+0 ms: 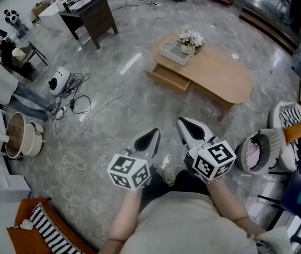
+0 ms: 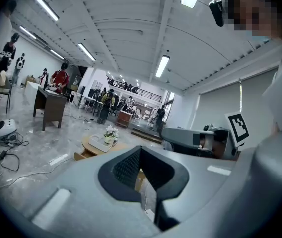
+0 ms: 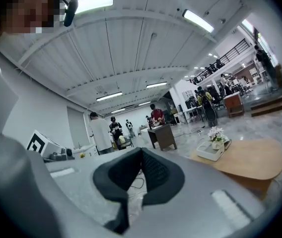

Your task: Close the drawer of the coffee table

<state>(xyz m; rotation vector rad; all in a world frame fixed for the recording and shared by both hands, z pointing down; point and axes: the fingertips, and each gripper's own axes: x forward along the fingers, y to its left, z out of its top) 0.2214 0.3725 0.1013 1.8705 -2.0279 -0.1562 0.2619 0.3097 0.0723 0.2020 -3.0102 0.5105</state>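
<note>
Jutting open, drawer (image 1: 167, 79) sits well beyond the right gripper (image 1: 184, 122).

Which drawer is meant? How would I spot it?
Find the low, rounded wooden coffee table on the grey floor. Below its end that bears the white tray and flowers, the drawer sticks out. It is the only boxy part breaking the table's curved outline.

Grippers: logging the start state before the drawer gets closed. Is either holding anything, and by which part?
Nothing is held. The left gripper and right gripper are both shut on air, apart from the open light wooden drawer.
</note>
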